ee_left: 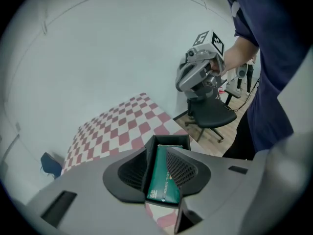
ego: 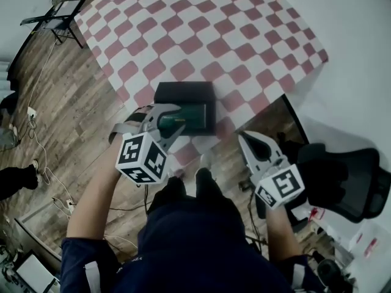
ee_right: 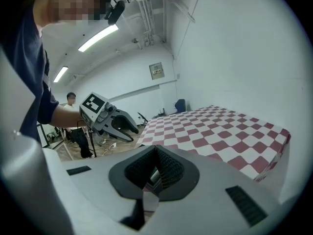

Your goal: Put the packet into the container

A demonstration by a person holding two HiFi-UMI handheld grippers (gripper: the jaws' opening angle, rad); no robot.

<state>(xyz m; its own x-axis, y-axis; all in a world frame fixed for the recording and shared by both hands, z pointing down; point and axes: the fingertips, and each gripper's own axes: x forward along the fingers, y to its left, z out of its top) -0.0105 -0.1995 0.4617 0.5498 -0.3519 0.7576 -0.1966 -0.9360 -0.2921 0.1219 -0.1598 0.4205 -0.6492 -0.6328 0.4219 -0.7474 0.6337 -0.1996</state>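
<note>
A black box-shaped container [ego: 183, 91] sits near the front edge of the checkered table. A green packet [ego: 193, 115] lies inside it. My left gripper [ego: 173, 127] reaches into the container from the near side and is shut on the packet. In the left gripper view the packet [ee_left: 164, 180] stands on edge between the two pads, with the container's wall [ee_left: 168, 140] just beyond the left gripper [ee_left: 157, 151]. My right gripper [ego: 243, 137] hangs off the table to the right over the floor, shut and empty; its jaws [ee_right: 156, 149] meet at the tips.
A red-and-white checkered cloth [ego: 201, 29] covers the table, which ends just in front of the container. A black office chair [ego: 342, 176] stands at the right by the white wall. Wooden floor with cables [ego: 43, 157] lies on the left.
</note>
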